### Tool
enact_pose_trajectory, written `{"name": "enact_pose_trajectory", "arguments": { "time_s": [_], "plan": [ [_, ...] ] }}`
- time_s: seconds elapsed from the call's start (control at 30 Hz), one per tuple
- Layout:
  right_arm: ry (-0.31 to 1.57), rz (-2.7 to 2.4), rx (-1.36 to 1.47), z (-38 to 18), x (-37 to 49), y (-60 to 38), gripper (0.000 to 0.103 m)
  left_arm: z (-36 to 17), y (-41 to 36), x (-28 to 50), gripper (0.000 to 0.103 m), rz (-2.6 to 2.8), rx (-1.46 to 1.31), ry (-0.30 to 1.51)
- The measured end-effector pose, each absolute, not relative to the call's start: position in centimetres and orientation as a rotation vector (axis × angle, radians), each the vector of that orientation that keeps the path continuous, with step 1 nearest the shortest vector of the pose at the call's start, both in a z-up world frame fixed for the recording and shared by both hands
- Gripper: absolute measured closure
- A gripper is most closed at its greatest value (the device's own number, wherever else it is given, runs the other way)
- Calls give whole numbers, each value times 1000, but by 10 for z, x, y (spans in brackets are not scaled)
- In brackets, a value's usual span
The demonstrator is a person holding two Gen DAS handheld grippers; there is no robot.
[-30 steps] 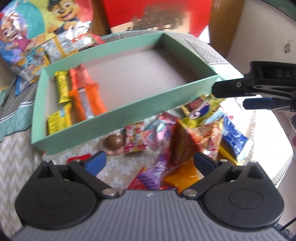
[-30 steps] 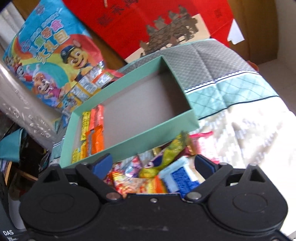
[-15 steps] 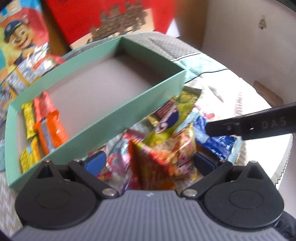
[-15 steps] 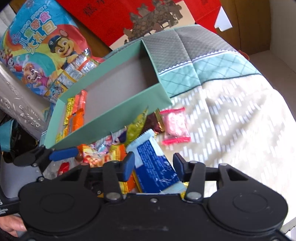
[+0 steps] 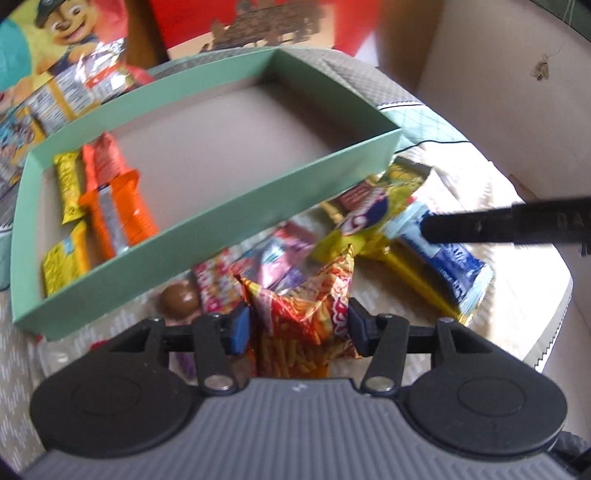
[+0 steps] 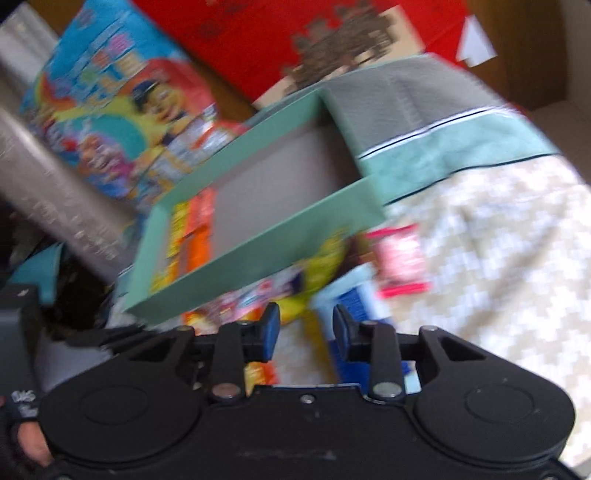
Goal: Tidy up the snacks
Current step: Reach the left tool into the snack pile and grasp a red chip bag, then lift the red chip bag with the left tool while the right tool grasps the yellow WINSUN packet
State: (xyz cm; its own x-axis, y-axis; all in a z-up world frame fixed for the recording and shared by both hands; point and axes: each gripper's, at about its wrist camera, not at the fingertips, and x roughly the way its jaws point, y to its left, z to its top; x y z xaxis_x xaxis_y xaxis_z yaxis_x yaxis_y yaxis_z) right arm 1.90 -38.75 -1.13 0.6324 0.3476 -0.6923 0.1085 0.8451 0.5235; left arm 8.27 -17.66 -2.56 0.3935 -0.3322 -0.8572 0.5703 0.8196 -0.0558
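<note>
Left gripper (image 5: pixel 298 326) clamps an orange snack bag (image 5: pixel 301 325) (print unreadable); right gripper (image 6: pixel 304 332) narrow, contents unclear.

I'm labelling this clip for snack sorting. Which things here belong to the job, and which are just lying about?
Job:
- green tray
- orange bars inside it
- loose snack pile
- red-orange packet, in the left gripper
- blue packet by the right gripper

Lying about:
- cartoon bag
- red box
- tablecloth

Your snacks sit on a bench (image 5: pixel 517 306) under a beige patterned cloth. The green box (image 5: pixel 236 218) rests on it; just in front of that box lies the loose pile of wrappers (image 5: pixel 369 221).
</note>
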Motion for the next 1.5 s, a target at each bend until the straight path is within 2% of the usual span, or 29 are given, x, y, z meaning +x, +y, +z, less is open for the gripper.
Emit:
{"name": "enact_pose_trajectory", "arguments": {
  "time_s": [0.17,0.27,0.33,0.4,0.43,0.53,0.57,0.6,0.67,0.73,0.87,0.93,0.97,1.03,1.1,1.17,1.2,1.27,1.4,1.5],
  "plan": [
    [978,125,516,-30,28,-374,73,-26,-168,81,43,-574,272,1002],
    [956,69,472,-25,25,-381,72,-24,-168,76,32,-565,335,959],
    [954,37,437,-21,26,-383,70,-20,-167,74,28,-562,378,924],
    [965,50,461,-21,28,-386,69,-15,-170,72,20,-575,429,878],
    [971,55,456,-22,29,-383,68,-12,-172,70,17,-584,459,847],
    [969,72,401,-20,26,-371,50,-4,-179,63,12,-626,547,750],
    [966,73,385,-19,24,-367,42,-4,-182,61,12,-656,578,729],
    [962,66,362,-18,25,-364,38,-5,-186,59,12,-681,604,714],
    [956,47,298,-16,25,-357,38,-11,-192,54,13,-732,669,691],
    [954,41,257,-15,26,-353,38,-18,-195,48,21,-800,721,695],
    [963,26,208,-18,25,-349,34,-35,-192,42,46,-842,758,744],
    [985,19,196,-25,30,-349,34,-35,-184,49,47,-810,679,771],
    [1000,17,201,-29,30,-349,34,-34,-180,54,48,-790,633,792],
    [1022,29,212,-34,29,-346,52,-31,-170,65,50,-741,522,837],
    [1031,64,207,-34,25,-336,54,-31,-158,75,50,-694,411,890],
    [1037,91,194,-33,25,-327,54,-30,-152,79,45,-657,377,908],
    [1033,88,181,-33,25,-323,54,-31,-152,78,40,-646,398,906],
    [1031,77,162,-33,28,-319,52,-33,-156,72,36,-635,471,886],
    [1024,61,117,-34,27,-309,40,-39,-165,52,36,-649,589,837],
    [1011,55,71,-37,25,-300,39,-42,-170,39,33,-660,663,811]
  ]
}}
